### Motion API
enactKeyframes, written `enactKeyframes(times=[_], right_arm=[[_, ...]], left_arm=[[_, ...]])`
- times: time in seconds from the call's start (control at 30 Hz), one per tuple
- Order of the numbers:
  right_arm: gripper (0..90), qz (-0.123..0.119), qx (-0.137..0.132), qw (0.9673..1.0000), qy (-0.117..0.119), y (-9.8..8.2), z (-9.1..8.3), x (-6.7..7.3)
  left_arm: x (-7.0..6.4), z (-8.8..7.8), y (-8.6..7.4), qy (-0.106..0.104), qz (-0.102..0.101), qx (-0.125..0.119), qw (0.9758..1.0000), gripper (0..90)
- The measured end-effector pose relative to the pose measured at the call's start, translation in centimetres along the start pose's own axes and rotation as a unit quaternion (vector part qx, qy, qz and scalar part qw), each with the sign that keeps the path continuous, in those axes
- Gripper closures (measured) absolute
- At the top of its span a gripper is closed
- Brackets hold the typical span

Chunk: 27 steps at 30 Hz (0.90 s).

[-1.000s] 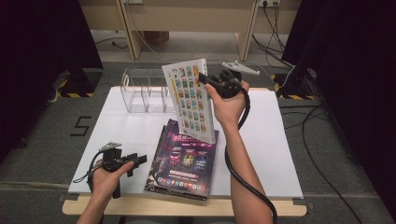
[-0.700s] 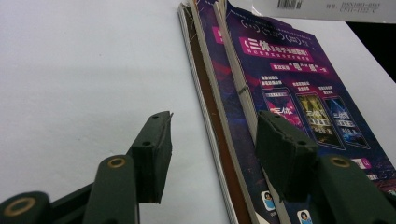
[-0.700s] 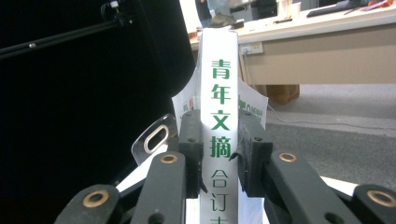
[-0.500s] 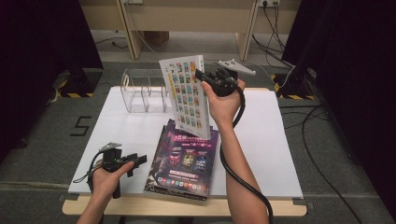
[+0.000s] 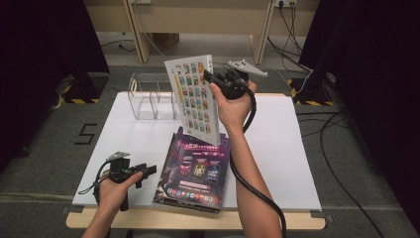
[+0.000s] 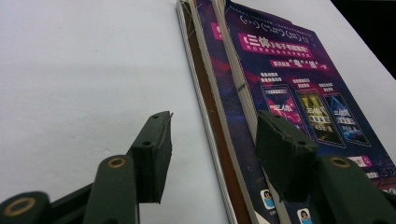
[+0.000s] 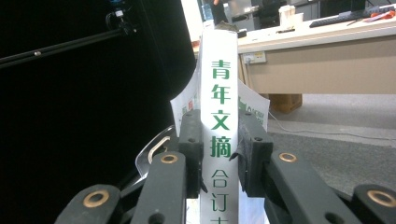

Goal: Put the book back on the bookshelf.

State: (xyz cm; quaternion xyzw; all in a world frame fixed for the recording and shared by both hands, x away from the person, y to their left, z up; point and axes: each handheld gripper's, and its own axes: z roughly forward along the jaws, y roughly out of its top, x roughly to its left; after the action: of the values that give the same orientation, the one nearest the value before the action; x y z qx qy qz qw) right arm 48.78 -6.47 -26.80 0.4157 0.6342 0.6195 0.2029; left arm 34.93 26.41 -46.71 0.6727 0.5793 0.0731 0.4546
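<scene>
Above the far half of the white table (image 5: 277,148), white book (image 5: 192,96) held upright and clear of the surface, spine (image 7: 219,130) clamped between the two jaws of the right gripper (image 5: 223,82); shifted leftward over the last second, from near the middle of the table's far edge toward the clear plastic book rack (image 5: 148,96), now just beside it and partly covering its right end. Judged to be a carry toward a slot in that rack, insertion not yet begun. Below it, purple books (image 5: 195,171) stacked flat at the near edge, unmoved. Beside that stack, left gripper (image 5: 141,173) resting low on the table, jaws apart and empty, one jaw on either side of the stack's near corner (image 6: 233,154), unchanged
</scene>
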Motion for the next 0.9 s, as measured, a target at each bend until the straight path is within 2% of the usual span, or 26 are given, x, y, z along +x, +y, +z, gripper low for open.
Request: enactKeyframes(times=[0.17,0.57,0.7,0.9], right_arm=[[74.7,0.000,-0.005,1.0000,-0.001,0.2,0.4,0.0],[74.7,0.006,-0.005,0.9998,0.017,0.6,1.4,0.8],[74.6,0.004,-0.004,0.9996,0.026,0.9,2.1,1.3],[74.6,0.006,-0.002,0.9995,0.032,1.3,3.1,1.3]], left_arm=[[0.0,0.0,0.0,0.000,0.000,-0.001,1.0000,45.5],[0.1,0.1,0.0,-0.002,-0.003,0.001,1.0000,45.5],[0.0,0.1,0.0,-0.003,-0.002,0.001,1.0000,45.5],[0.1,0.0,0.1,-0.002,-0.003,-0.002,1.0000,45.5]])
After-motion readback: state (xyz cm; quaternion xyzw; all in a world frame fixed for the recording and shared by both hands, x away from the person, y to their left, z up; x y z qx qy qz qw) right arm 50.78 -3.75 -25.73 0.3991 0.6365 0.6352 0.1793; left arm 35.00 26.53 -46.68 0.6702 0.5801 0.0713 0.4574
